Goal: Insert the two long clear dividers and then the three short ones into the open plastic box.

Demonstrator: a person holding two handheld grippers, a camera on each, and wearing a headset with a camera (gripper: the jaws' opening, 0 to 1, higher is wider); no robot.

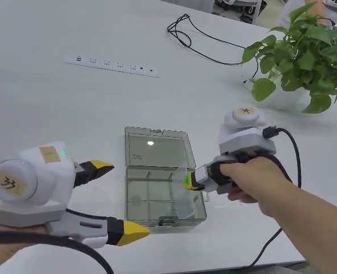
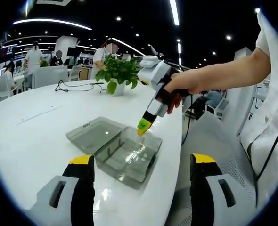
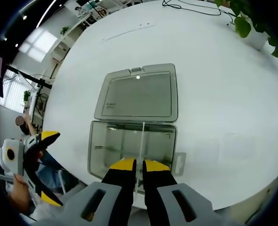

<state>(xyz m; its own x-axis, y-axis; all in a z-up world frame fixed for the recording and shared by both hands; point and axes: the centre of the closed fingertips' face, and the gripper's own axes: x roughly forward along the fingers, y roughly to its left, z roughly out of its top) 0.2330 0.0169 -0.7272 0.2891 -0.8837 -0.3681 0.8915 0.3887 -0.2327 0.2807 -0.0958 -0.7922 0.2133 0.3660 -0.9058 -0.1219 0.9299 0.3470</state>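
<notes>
Our right gripper [image 3: 139, 165] has its jaws drawn nearly together on a thin clear divider [image 3: 142, 139]. The divider stands upright over the middle of the box [image 3: 91, 150], running from hinge side to front. That is the box's shorter way, so we take it for a short one and judge this a seating step. The next move calls for a straight push down along the wall slots, then easing the jaws apart.

Our left gripper [image 1: 118, 198] hovers just left of the box, jaws wide apart and empty. The lid [image 1: 157, 147] lies flat open behind.

We count two grippers, one box and one divider in the grip. Faint lines in the box suggest others seated, but we cannot count clear plastic surely. One small clear piece [image 3: 179, 163] sits against the box's right wall; whether divider or latch, we cannot tell. Farther out are one power strip [image 1: 111, 64] and one plant [image 1: 300, 51].
</notes>
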